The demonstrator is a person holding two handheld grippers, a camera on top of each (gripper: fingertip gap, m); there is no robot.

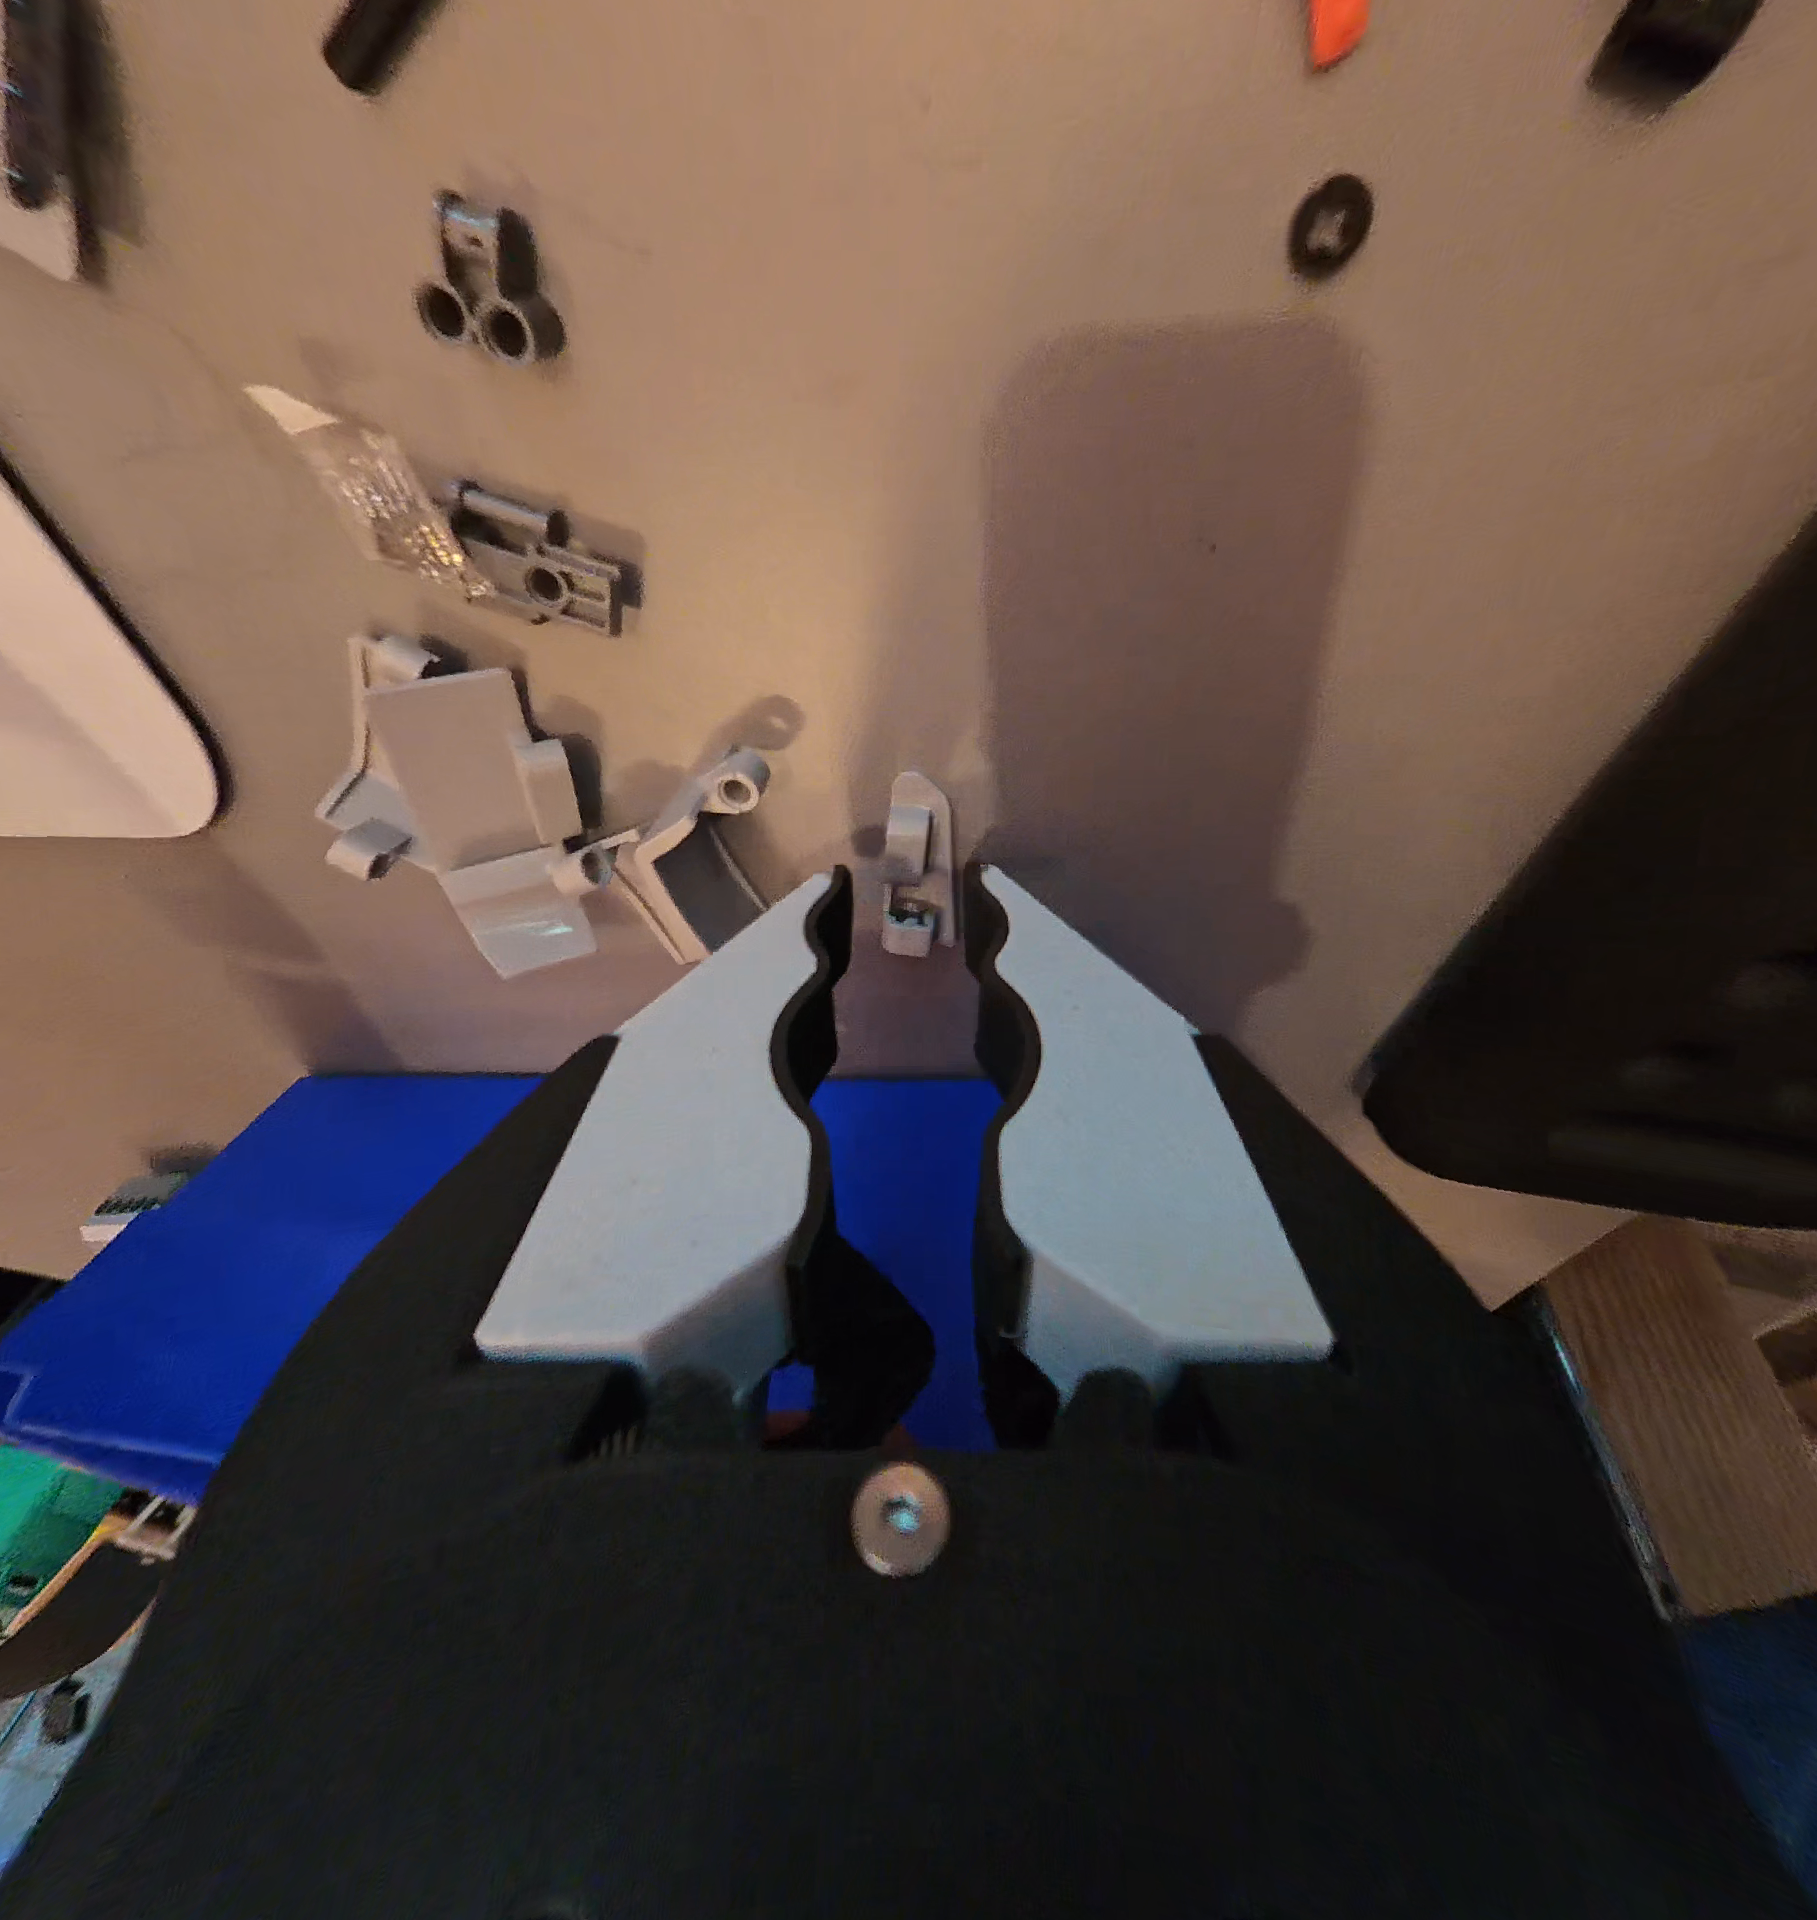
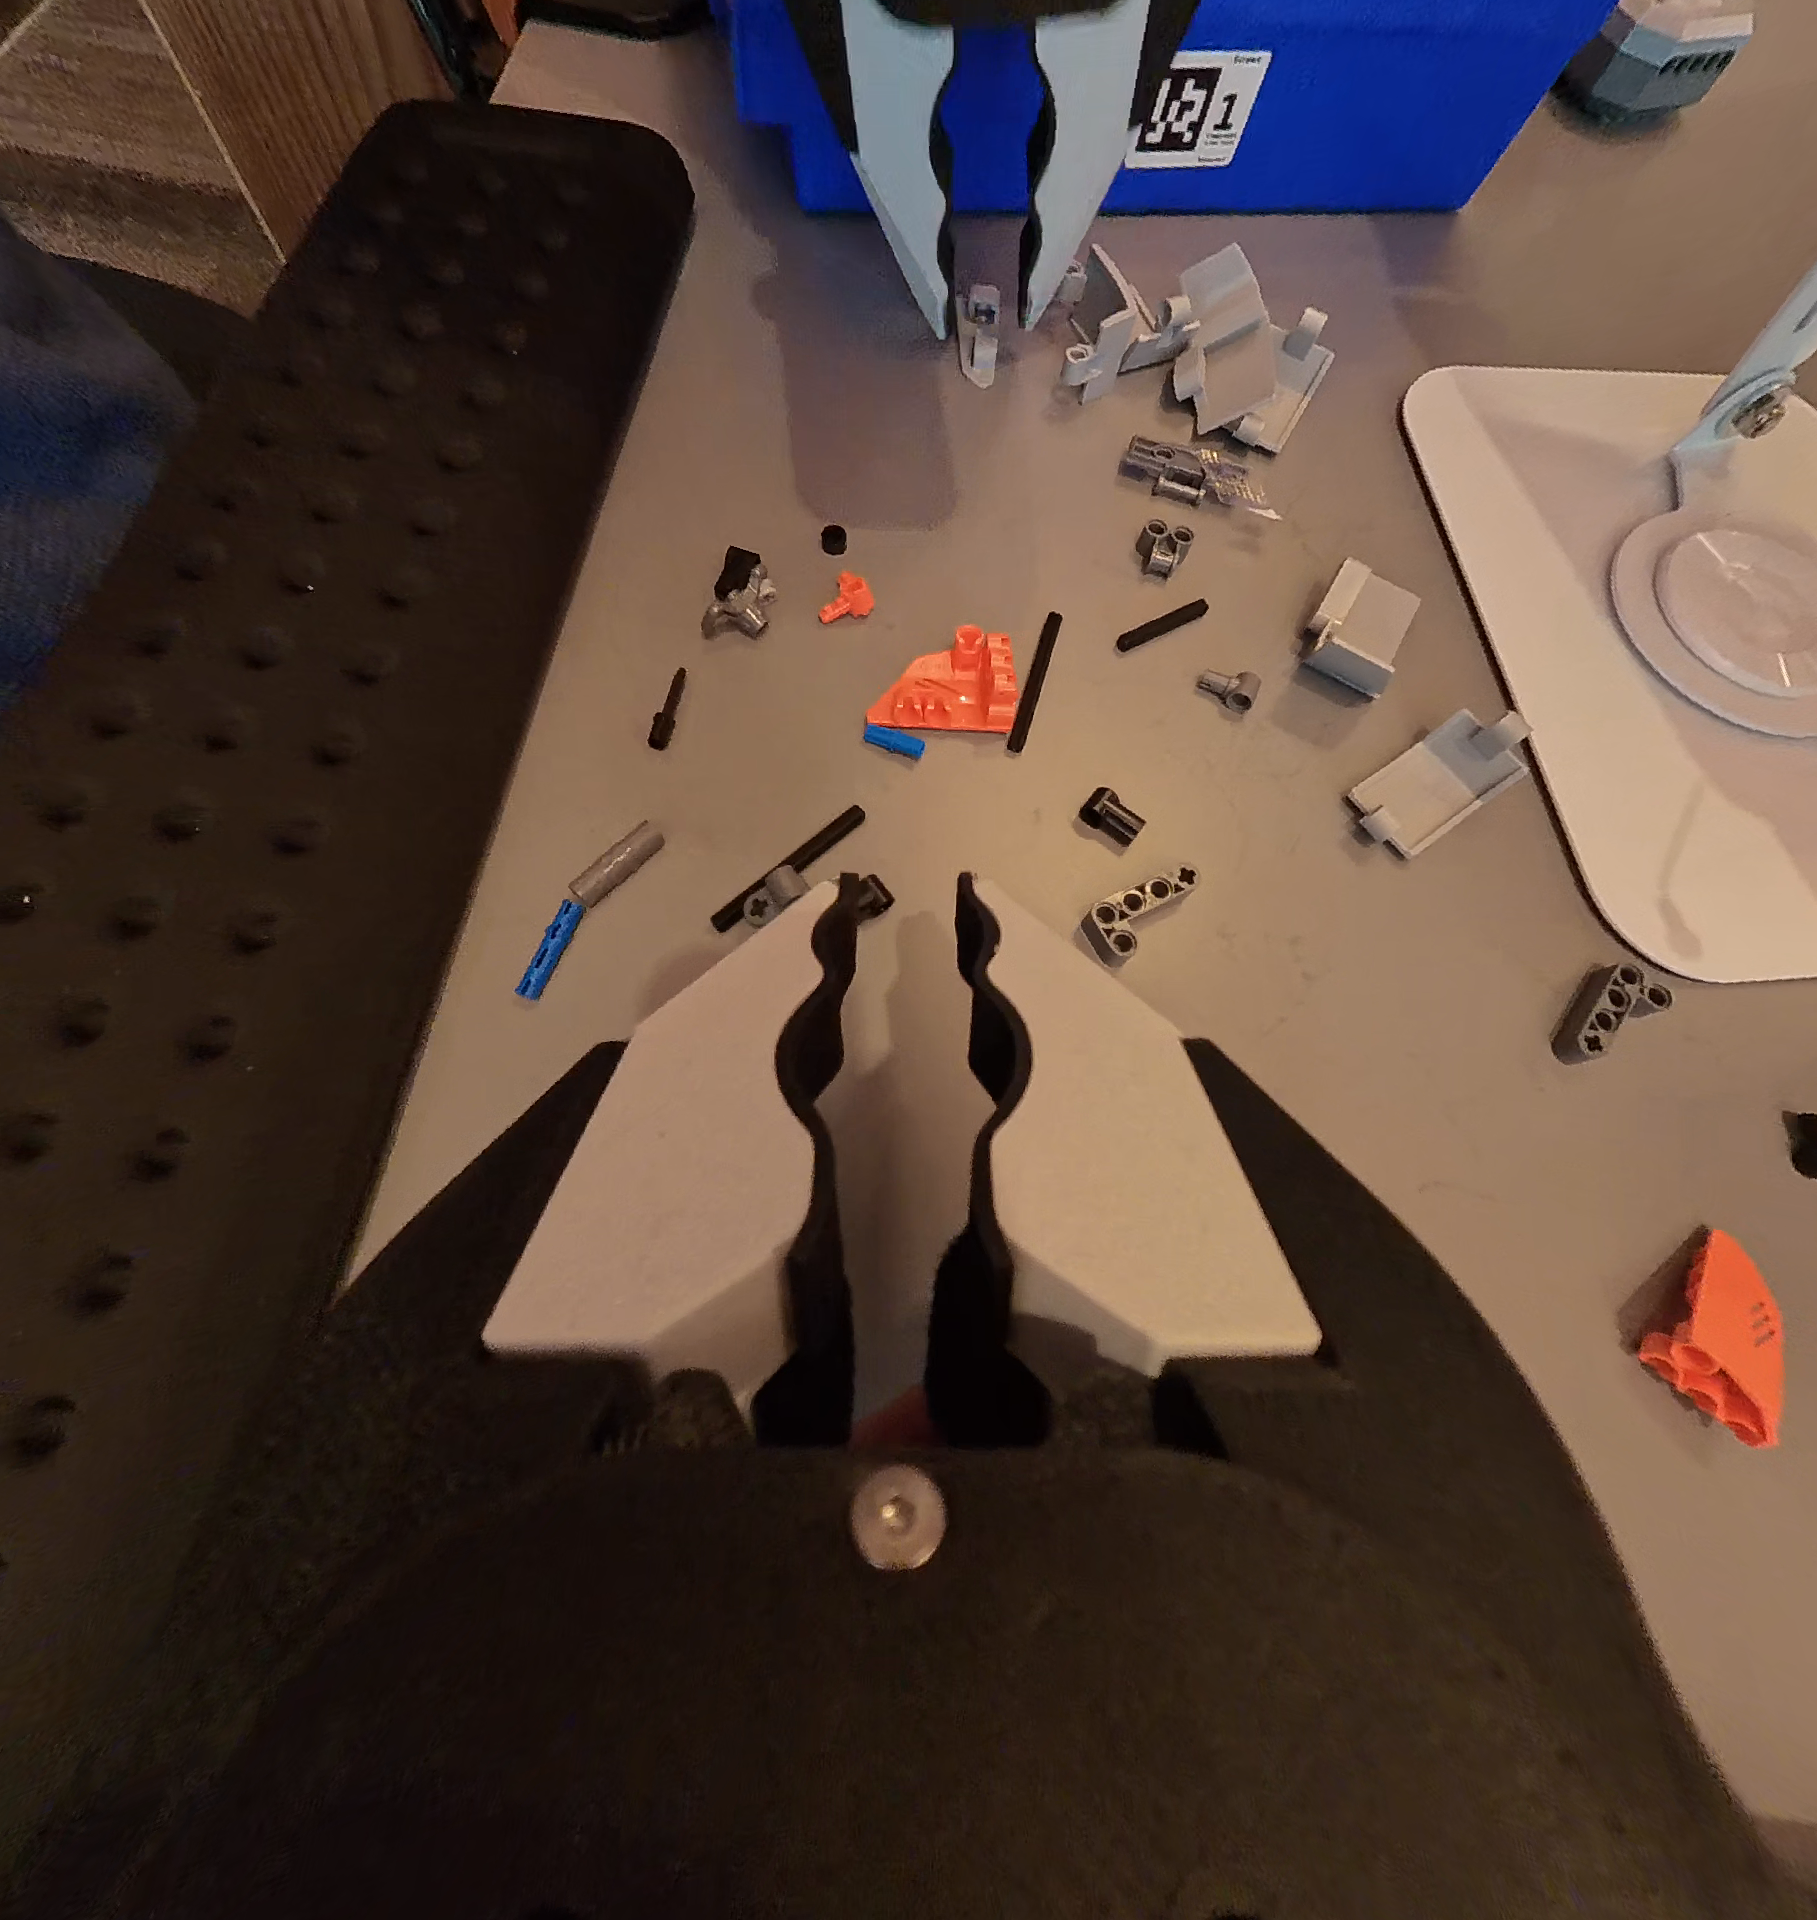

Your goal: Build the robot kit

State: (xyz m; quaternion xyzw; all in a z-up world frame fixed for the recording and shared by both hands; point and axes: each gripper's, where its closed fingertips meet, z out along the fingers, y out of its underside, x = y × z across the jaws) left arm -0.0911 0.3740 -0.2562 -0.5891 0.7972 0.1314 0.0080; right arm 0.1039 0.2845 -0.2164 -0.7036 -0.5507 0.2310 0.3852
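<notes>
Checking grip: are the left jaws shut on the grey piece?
Open. The left gripper straddles the grey piece with gaps on both sides.

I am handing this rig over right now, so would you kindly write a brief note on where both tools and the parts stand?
Left tool: open, fingertips straddling a small light grey clip piece on the grey table; no contact is visible, nothing lifted.
Right tool: open and empty, its left fingertip beside a small black connector.
Parts: orange wedge plate, black axles and grey beams lie loose mid-table; light grey panel cluster sits before the blue bin.
Nothing is gripped; every piece is still loose.
</notes>
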